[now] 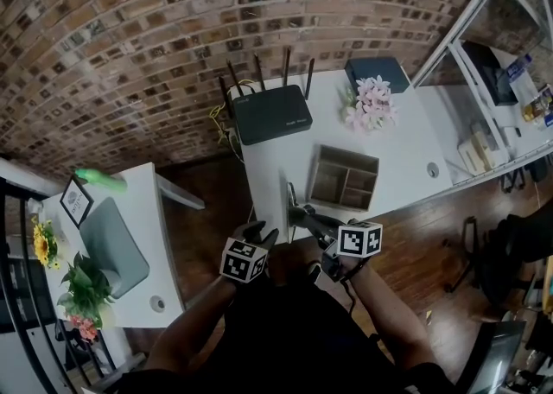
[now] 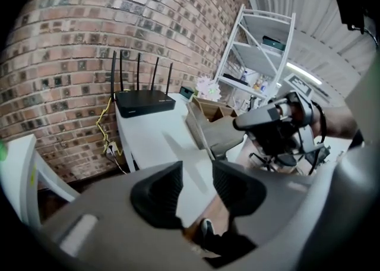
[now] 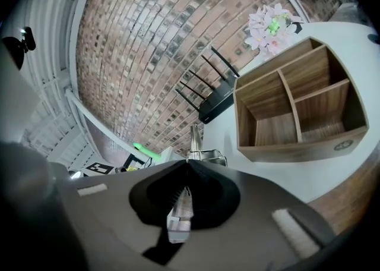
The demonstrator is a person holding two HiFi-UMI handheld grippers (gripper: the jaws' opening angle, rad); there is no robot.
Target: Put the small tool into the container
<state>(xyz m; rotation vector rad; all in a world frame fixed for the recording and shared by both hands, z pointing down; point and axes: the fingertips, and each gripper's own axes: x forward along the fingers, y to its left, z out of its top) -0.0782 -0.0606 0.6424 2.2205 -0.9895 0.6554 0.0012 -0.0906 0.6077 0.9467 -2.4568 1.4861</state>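
Observation:
My right gripper is shut on a small, thin metal tool whose flat blade sticks out past the jaws. In the head view this gripper hovers over the front edge of the white table, with the tool pointing at the table. The wooden container, an open box with three compartments, sits just beyond; its compartments look empty. My left gripper is open with nothing between its jaws. It hangs to the left of the right gripper, off the table's front edge.
A black router with antennas stands at the table's back left, pink flowers and a dark box at the back. A side table with plants is on the left, white shelving on the right, and a brick wall behind.

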